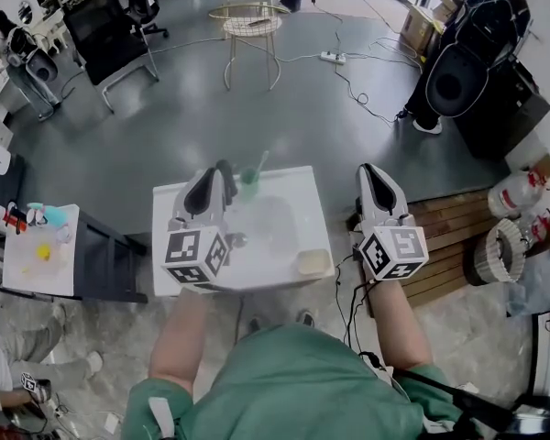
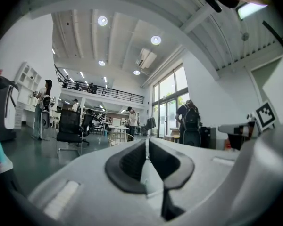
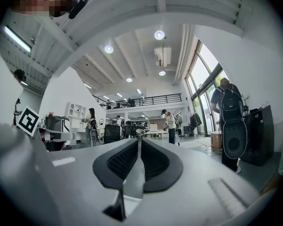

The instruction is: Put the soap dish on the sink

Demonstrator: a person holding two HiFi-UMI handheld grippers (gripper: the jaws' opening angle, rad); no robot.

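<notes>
In the head view a white sink (image 1: pixel 284 191) stands in front of me. A cream soap dish (image 1: pixel 313 262) rests on its near right corner. My left gripper (image 1: pixel 224 174) hangs over the sink's left side, shut and empty, beside a green cup (image 1: pixel 249 181) holding a toothbrush. My right gripper (image 1: pixel 368 175) is held just right of the sink, off its edge, also shut with nothing in it. In the left gripper view the left gripper (image 2: pixel 147 147) points level into the room, and the right gripper (image 3: pixel 139 147) does the same in its own view; neither view shows the sink or dish.
A wooden pallet (image 1: pixel 454 236) and a wicker basket (image 1: pixel 495 250) lie to the right. A low table (image 1: pixel 73 264) with small items stands at left. Farther off are a black chair (image 1: pixel 105 26), a round stool (image 1: pixel 249 24), floor cables (image 1: pixel 348 76) and a person (image 1: pixel 454 62) by black cases.
</notes>
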